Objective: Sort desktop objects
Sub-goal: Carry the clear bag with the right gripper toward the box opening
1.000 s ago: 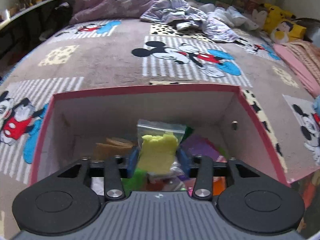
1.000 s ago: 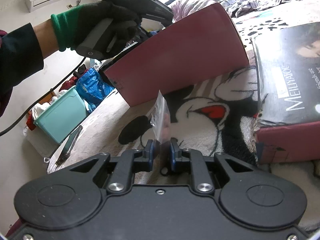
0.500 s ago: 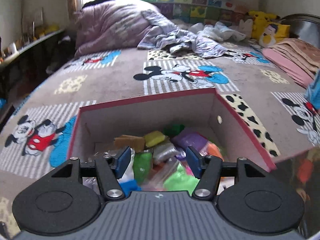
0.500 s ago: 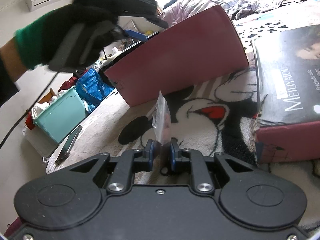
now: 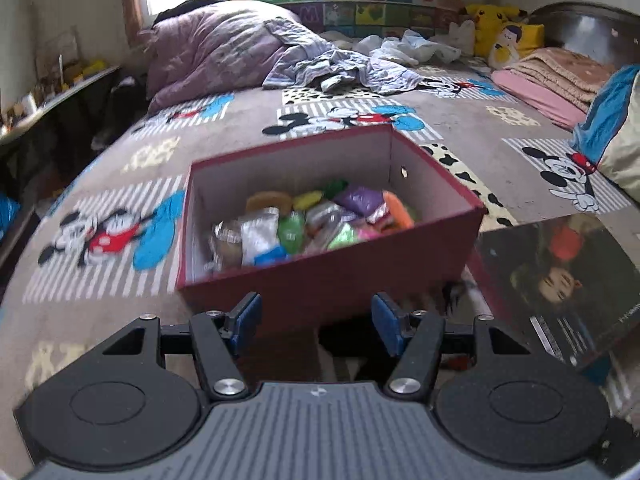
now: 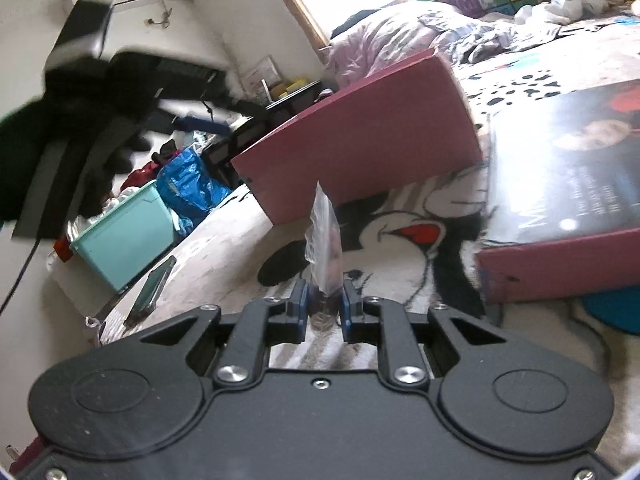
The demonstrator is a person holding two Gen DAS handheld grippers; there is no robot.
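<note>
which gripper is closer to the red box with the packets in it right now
Left. The left gripper hangs open just before the red box's near wall; the right gripper, shut on a clear plastic packet, sits farther back.

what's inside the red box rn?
The red box holds a loose pile of small packets: purple, orange, yellow, green, pink, blue, brown and clear or silvery ones. The box floor and anything beneath the pile are covered. The near wall hides the front strip.

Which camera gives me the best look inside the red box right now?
The left wrist view: it looks down into the open red box, showing the coloured packets piled inside. The right wrist view shows only its outer side wall.
</note>
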